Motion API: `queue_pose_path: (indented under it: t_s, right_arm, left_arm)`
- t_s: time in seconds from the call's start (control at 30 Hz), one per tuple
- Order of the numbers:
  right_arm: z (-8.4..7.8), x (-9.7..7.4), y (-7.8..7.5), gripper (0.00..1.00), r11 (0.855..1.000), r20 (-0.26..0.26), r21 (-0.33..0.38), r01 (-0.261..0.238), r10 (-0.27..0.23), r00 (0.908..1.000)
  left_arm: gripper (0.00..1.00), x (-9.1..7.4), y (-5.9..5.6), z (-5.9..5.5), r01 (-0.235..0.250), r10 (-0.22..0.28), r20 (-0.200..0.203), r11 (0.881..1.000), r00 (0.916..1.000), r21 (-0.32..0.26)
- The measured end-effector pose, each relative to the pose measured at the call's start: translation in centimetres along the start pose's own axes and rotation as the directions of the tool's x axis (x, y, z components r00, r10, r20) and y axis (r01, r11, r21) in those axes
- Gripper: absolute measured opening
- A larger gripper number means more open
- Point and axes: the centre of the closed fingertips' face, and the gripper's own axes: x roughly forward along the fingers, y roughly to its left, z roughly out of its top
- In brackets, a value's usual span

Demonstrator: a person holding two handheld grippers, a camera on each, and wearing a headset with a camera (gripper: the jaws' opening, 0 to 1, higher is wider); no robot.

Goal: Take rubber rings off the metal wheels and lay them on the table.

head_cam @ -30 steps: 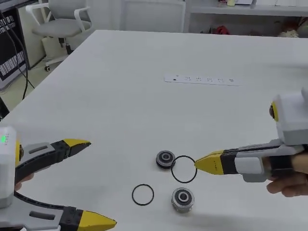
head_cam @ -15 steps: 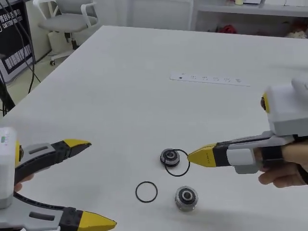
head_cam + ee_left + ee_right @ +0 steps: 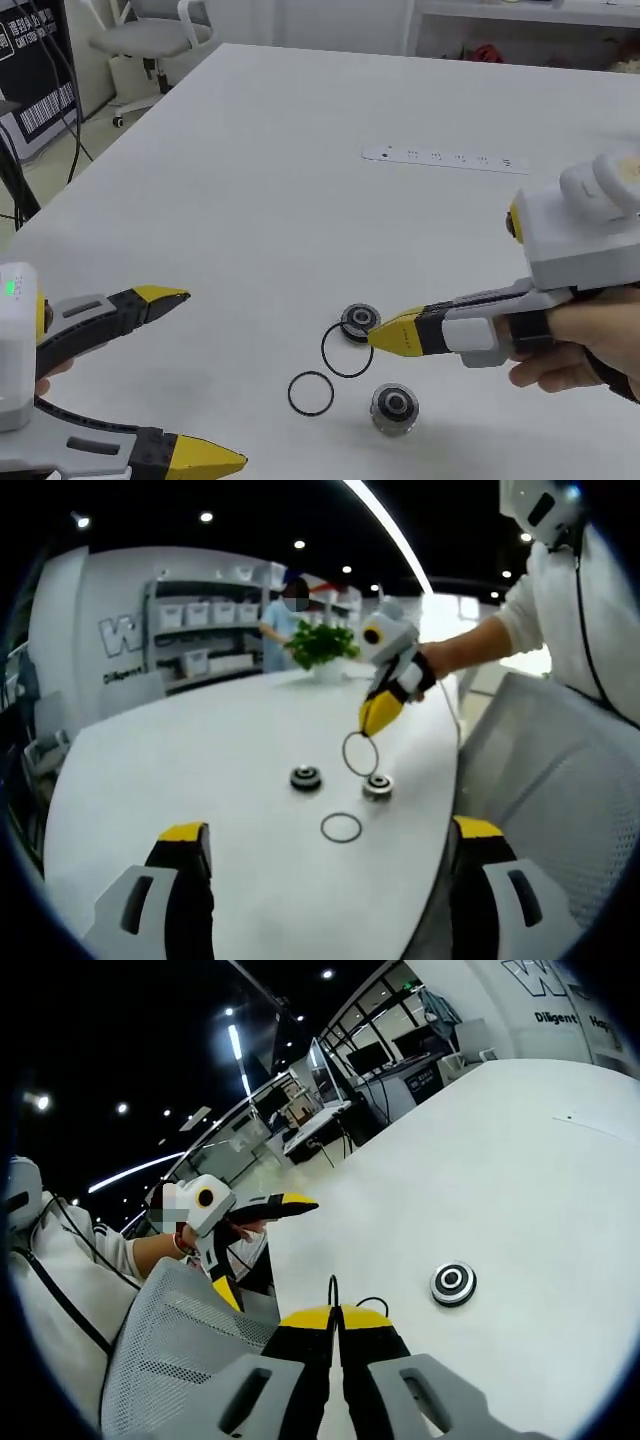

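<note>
The right gripper [image 3: 372, 338] had its yellow jaws pinched together on a rubber ring [image 3: 345, 352], which hung from the tips over the white table [image 3: 250, 180]. In the head view the ring's edge overlapped a metal wheel [image 3: 360, 320] at its 1 o'clock, though whether the two touched could not be told. A second wheel [image 3: 394, 407] stood at the held ring's 5 o'clock and a loose ring [image 3: 311, 393] lay flat at its 7 o'clock, both apart from it, while the left gripper [image 3: 212, 378], off at the loose ring's 9 o'clock, had its jaws spread wide and held nothing.
</note>
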Motion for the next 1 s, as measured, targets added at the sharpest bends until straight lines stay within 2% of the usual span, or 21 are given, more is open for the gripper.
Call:
queue_pose_path:
  t_s: [0.5, 1.0]
  right_arm:
    - [-1.8, 2.6, -0.9, 0.00, 1.000, -0.071, 0.016, -0.016, 0.017, 0.9973]
    - [-3.3, 3.9, -3.1, 0.00, 0.999, -0.123, 0.025, 0.029, -0.026, 0.9921]
  left_arm:
    - [1.00, -0.5, 0.2, -0.2, -0.015, 0.015, 0.000, 1.000, 0.9999, -0.025]
    - [1.00, -0.4, 0.4, -0.1, -0.012, 0.011, -0.009, 1.000, 0.9999, -0.025]
